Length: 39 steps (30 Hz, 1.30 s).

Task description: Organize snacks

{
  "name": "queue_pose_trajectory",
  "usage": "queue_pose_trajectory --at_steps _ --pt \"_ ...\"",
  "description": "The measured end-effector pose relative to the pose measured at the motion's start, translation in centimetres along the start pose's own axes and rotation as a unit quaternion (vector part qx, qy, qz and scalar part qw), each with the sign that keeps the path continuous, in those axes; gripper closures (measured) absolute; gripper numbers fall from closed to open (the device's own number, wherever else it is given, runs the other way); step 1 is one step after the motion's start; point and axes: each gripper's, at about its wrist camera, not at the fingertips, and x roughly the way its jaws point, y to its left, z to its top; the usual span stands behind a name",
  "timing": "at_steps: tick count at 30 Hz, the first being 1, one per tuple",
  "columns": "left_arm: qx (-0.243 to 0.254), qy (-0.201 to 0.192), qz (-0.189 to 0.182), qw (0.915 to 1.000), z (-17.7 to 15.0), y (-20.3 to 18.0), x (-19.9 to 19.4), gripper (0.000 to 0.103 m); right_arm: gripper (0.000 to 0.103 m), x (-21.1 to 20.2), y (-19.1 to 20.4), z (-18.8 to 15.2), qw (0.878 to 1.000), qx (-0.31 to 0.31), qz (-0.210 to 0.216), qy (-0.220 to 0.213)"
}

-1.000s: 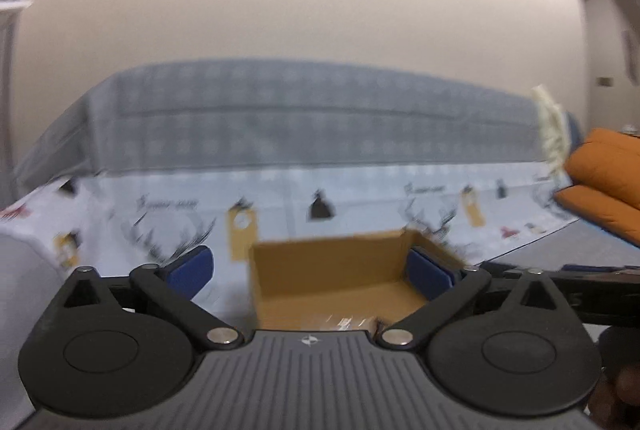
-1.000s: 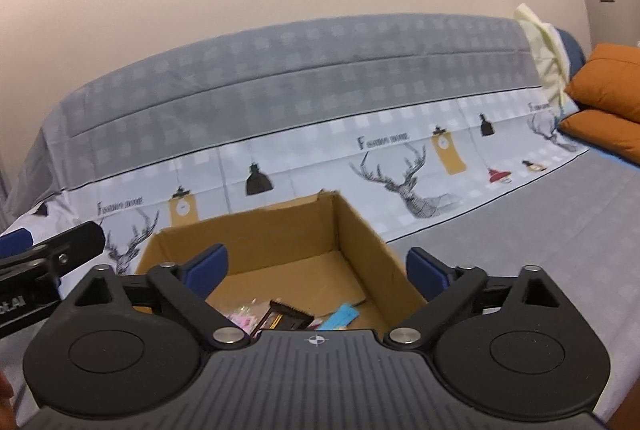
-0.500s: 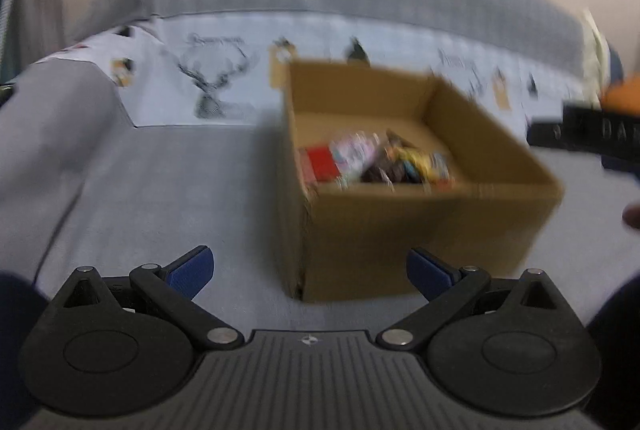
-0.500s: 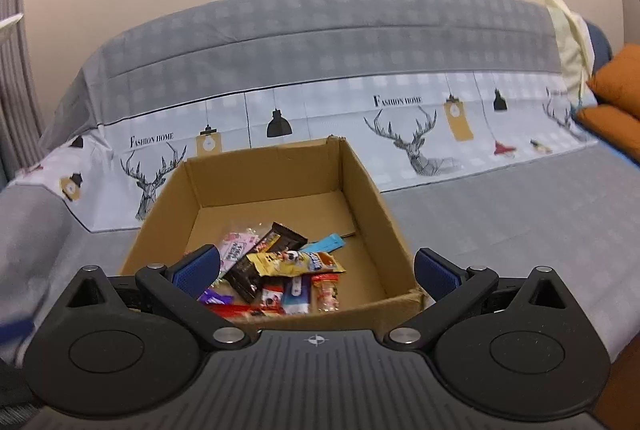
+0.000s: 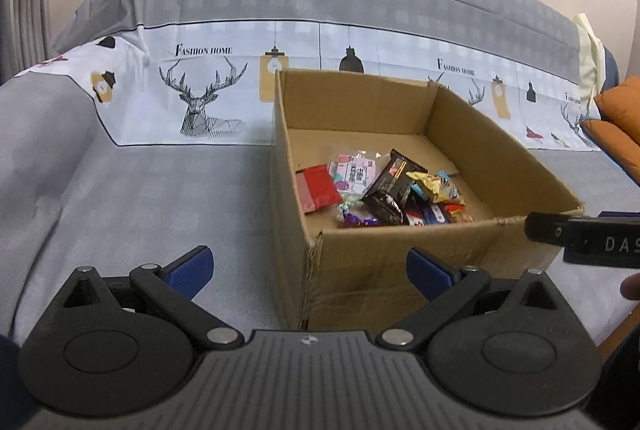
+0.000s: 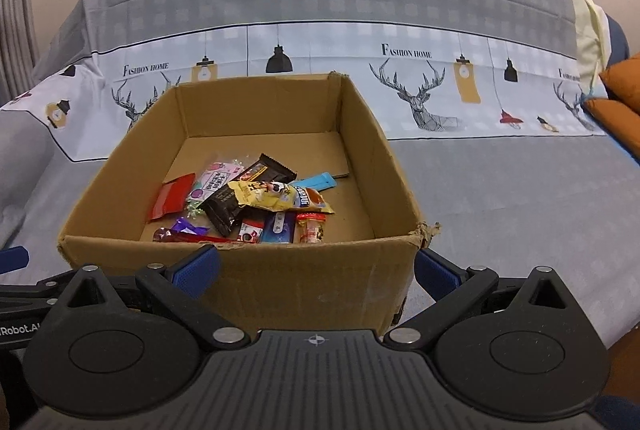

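Both cameras tipped down since earlier, cardboard box [image 6: 240,282] now centre frame on the sofa [image 6: 500,198], snacks [image 6: 248,206] piled inside; left gripper [image 5: 308,270] and right gripper [image 6: 316,276] jaws wide apart, empty, near the box front

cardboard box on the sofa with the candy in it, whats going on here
A person holds a pair of tongs in each hand, both aimed at an open cardboard box that sits on a sofa cover printed with deer. A jumble of wrapped snacks lies in the near part of the box. The left tongs and right tongs are both open and empty, in front of the box's near wall. Nothing has been picked up yet.
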Motion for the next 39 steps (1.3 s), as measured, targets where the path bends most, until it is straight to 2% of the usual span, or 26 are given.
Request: queue_pose_trajectory --at_steps 10,39 --pt "-0.006 0.007 0.002 1.0 0.0 0.2 0.6 0.0 0.0 0.3 1.3 -0.2 0.999 -0.037 -0.004 -0.003" --pt "-0.005 0.005 -0.004 1.0 -0.1 0.0 0.8 0.0 0.0 0.5 2.1 -0.5 0.998 -0.065 -0.004 -0.004"
